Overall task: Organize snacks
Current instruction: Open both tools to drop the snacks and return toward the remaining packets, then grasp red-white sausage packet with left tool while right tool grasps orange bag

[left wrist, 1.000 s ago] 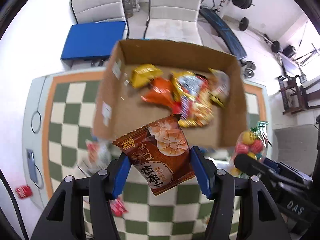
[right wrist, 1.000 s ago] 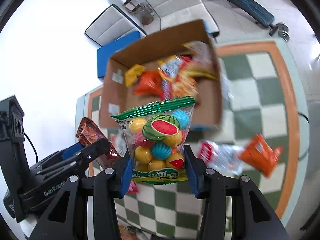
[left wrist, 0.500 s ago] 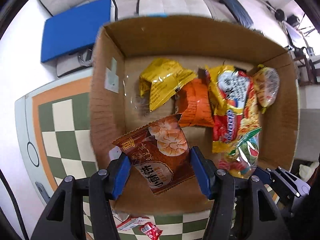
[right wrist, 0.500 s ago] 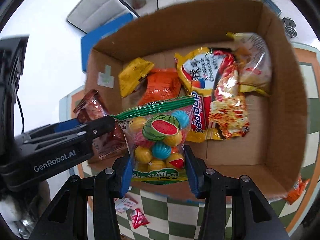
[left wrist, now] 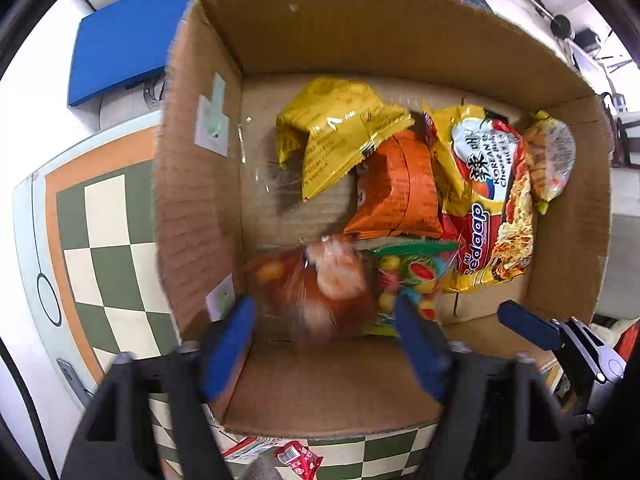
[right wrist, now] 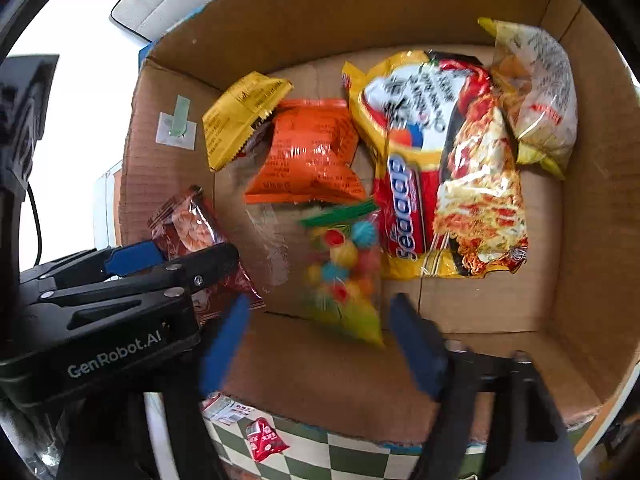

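Left wrist view, left gripper (left wrist: 326, 334) pointing straight down, jaws opening over box (left wrist: 200, 200)

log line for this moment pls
left gripper opening, brown packet dropping | right gripper opening, candy bag dropping | into cardboard box

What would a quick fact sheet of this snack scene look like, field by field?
Container: cardboard box on a checkered table
Already inside: yellow packet, orange packet, noodle pack, pale crisp bag
Left tool: jaws opening, brown cookie packet dropping free, blurred
Right tool: jaws opening, fruit candy bag falling into the box
Outside box: small red wrapper
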A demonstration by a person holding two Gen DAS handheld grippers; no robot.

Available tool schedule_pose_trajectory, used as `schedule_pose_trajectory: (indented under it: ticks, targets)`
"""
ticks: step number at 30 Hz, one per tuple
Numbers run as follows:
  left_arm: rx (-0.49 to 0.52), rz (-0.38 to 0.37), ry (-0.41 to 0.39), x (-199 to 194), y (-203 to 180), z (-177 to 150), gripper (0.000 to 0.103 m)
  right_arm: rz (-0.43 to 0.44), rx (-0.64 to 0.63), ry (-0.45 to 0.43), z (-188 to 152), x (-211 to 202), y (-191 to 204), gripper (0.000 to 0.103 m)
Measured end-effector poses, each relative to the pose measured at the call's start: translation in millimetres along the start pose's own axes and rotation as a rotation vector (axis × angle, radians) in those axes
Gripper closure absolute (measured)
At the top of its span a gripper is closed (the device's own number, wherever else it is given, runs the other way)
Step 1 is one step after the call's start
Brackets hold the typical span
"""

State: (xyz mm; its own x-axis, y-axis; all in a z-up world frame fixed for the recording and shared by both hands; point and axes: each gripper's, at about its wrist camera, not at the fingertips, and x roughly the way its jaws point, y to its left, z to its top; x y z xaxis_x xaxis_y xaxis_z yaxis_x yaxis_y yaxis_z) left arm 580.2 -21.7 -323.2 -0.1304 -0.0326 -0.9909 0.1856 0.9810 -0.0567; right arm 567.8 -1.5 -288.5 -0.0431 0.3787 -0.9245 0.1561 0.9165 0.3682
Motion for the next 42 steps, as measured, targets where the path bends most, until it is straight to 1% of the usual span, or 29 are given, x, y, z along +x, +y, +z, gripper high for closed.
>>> schedule_pose_trajectory:
  ticks: [2, 4, 6, 7, 9, 10, 12, 13, 14, 16, 19, 21, 22, 24, 25, 27, 29, 30, 32, 34, 36, 39, 42]
  targets:
    - [-0.004, -0.008, -0.022, -9, 1, -2, 0.015, -0.005, -0.007, -0.014, -1, -7, 3, 0.014]
    - [-0.014, -0.023, -0.055, -21, 1, -6, 0.015, -0.026, -0.014, -0.031, -1, -16, 5, 0.010]
    - [-0.017, -0.044, -0.083, -35, -2, -12, 0.015, -0.031, -0.022, -0.049, -4, -27, 5, 0.010]
    - [-0.018, -0.053, -0.111, -44, -4, -17, 0.015, -0.032, -0.027, -0.061, -7, -34, 6, 0.010]
    - [-0.015, -0.054, -0.180, -64, -12, -25, 0.015, -0.039, -0.035, -0.090, -13, -50, 3, 0.010]
    - [-0.004, -0.033, -0.244, -79, -19, -34, 0.015, -0.043, -0.037, -0.103, -16, -58, 0, 0.010]
    - [0.009, 0.002, -0.334, -100, -31, -45, 0.015, -0.040, -0.042, -0.139, -25, -77, -7, 0.009]
    - [0.011, 0.009, -0.385, -112, -38, -56, 0.015, -0.038, -0.040, -0.157, -34, -88, -15, 0.009]
    - [0.012, 0.005, -0.412, -118, -45, -61, 0.015, -0.038, -0.033, -0.169, -39, -97, -21, 0.009]
    - [0.007, -0.019, -0.439, -127, -56, -75, 0.015, -0.025, -0.022, -0.190, -55, -116, -40, 0.009]
    - [-0.014, -0.025, -0.465, -126, -78, -107, 0.015, -0.002, 0.016, -0.198, -84, -139, -78, 0.009]
    - [-0.031, -0.037, -0.458, -116, -92, -125, 0.015, -0.022, 0.040, -0.185, -98, -145, -107, 0.009]
    - [-0.035, -0.044, -0.439, -107, -102, -134, 0.015, -0.036, 0.054, -0.176, -105, -144, -121, 0.009]
    - [-0.055, -0.045, -0.385, -84, -118, -145, 0.015, -0.063, 0.083, -0.148, -118, -142, -154, 0.009]
    - [-0.064, -0.059, -0.345, -69, -125, -150, 0.015, -0.085, 0.109, -0.127, -124, -137, -172, 0.009]
    - [-0.083, -0.064, -0.278, -42, -137, -156, 0.015, -0.094, 0.142, -0.100, -134, -130, -200, 0.009]
    - [-0.095, -0.064, -0.211, -11, -147, -159, 0.015, -0.100, 0.157, -0.083, -134, -114, -223, 0.009]
    - [-0.103, -0.052, -0.188, 1, -151, -160, 0.015, -0.109, 0.137, -0.067, -133, -104, -230, 0.009]
    - [-0.112, -0.040, -0.145, 23, -159, -163, 0.015, -0.160, 0.072, -0.023, -129, -83, -240, 0.009]
    - [-0.127, -0.019, -0.114, 41, -164, -166, 0.015, -0.226, -0.015, 0.033, -124, -59, -242, 0.009]
    - [-0.150, -0.014, -0.083, 57, -168, -170, 0.015, -0.297, -0.092, 0.083, -122, -39, -243, 0.009]
    - [-0.170, -0.004, -0.062, 71, -173, -176, 0.015, -0.417, -0.209, 0.126, -122, -16, -241, 0.009]
    - [-0.207, -0.018, -0.029, 82, -177, -179, 0.015, -0.464, -0.268, 0.142, -120, -1, -245, 0.010]
